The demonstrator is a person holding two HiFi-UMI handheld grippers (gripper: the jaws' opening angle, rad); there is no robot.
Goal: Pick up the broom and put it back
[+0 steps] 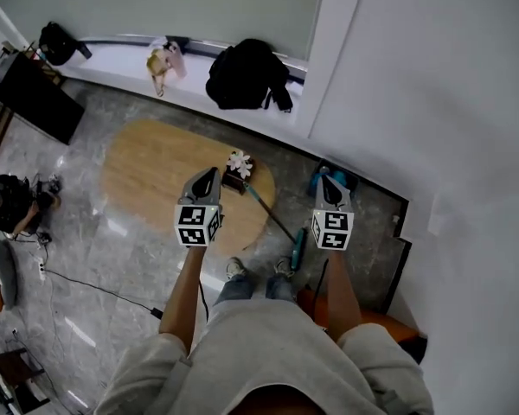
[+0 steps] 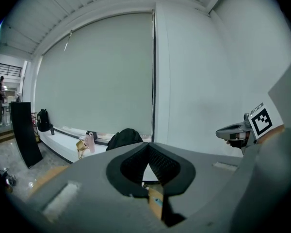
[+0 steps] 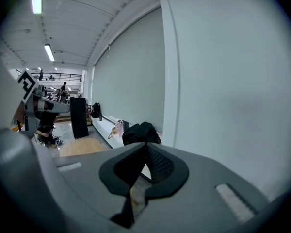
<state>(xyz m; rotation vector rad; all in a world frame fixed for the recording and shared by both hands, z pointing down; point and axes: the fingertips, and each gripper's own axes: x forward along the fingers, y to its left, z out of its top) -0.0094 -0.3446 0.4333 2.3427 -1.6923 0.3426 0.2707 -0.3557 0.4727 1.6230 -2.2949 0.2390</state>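
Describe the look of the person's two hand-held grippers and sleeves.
Both the left hand-held gripper and the right hand-held gripper are grey, tapering to dark ridged pads, each carrying a white cube with black square markers. The person wears a pale short-sleeved top.

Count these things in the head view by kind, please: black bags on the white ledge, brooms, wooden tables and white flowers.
Black bags: 2
Broom: 1
Wooden table: 1
White flower: 1
Total: 5

Open studio-like hall, polished stone floor (image 1: 95,249), tall shaded window (image 2: 97,81), ceiling strip lights (image 3: 48,52), mezzanine railing (image 3: 63,75)
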